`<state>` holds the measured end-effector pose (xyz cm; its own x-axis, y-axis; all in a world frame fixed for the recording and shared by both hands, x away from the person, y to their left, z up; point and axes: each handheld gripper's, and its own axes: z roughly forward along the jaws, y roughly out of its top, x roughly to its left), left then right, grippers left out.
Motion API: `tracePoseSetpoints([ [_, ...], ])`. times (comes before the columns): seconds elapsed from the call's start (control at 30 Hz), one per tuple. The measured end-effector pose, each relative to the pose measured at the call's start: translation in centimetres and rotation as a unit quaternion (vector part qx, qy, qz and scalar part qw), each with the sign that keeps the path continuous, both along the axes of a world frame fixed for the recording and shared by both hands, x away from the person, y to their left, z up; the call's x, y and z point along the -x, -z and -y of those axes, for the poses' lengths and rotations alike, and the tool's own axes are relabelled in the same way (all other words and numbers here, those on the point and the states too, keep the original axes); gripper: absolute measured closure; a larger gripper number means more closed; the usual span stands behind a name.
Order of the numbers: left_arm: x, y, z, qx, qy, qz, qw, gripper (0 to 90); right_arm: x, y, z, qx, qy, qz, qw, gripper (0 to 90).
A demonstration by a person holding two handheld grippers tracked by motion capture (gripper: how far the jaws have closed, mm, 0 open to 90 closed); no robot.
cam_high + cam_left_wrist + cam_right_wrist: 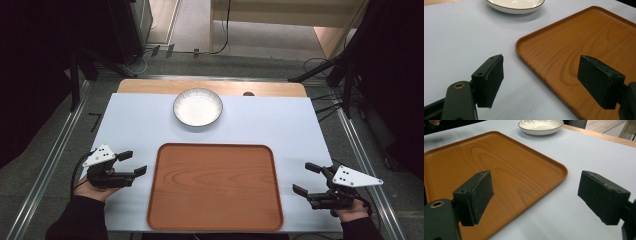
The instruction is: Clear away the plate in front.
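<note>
Table (140,125): pale lavender-white top sheet over a wooden board, wood strip exposed along the far edge. Stood on a grey floor between metal rails.

Tray (215,186): orange-brown, wood-grain finish, rectangular with rounded corners and a low raised rim. Lay flat on the near half of the table, central, near edge close to the table's near edge. Carried nothing. Also recorded in the left gripper view (574,42) and the right gripper view (499,162).

Bowl (198,106): shallow, white inside, thin dark rim, ribbed outer wall. Sat upright on the far half of the table, beyond the tray's far edge and apart from it. Held nothing visible. Seen at the top of the left gripper view (515,5) and the right gripper view (541,126).

Left gripper (132,163): black, grey three-cornered plate on top, held in the left hand (92,189) just off the tray's left rim. Jaws spread wide, nothing between them, one over bare table, the other over the tray's edge.

Right gripper (307,178): same pattern, held in the right hand (352,210) near the tray's right rim, above the table. Jaws likewise spread wide, gripping nothing.
</note>
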<state>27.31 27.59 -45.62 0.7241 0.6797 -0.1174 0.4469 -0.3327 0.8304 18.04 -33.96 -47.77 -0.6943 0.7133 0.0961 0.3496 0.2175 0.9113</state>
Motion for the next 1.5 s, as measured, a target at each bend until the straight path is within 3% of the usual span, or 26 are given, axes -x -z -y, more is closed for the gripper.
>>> tracePoseSetpoints([
  [0.43, -0.3, 0.2, -0.1, 0.000, -0.005, 0.001, 1.0000, 16.8, -0.2, 0.0, 0.0, -0.004, 0.001, -0.006, 1.0000, 13.6],
  [0.83, -1.2, 0.2, 0.2, 0.022, -0.027, -0.016, 0.9993, 14.4, -0.3, 0.1, -0.1, -0.001, -0.001, -0.006, 1.0000, 13.6],
  [1.0, -1.3, 0.2, 1.0, -0.007, -0.017, -0.003, 0.9998, 14.6, -0.1, 0.0, 0.0, -0.001, 0.002, -0.006, 1.0000, 13.6],
  [1.17, -1.8, 0.1, 1.1, -0.004, -0.015, -0.023, 0.9996, 14.7, -0.1, 0.0, 0.0, 0.001, 0.003, -0.006, 1.0000, 13.6],
  [1.37, -2.3, 0.1, 1.4, -0.004, -0.014, -0.024, 0.9996, 14.3, 0.0, 0.1, 0.1, 0.002, 0.005, -0.008, 1.0000, 13.6],
  [1.5, -2.7, 0.1, 1.8, -0.002, -0.006, -0.036, 0.9993, 17.7, 0.0, 0.0, 0.2, 0.003, 0.012, -0.005, 0.9999, 13.6],
])
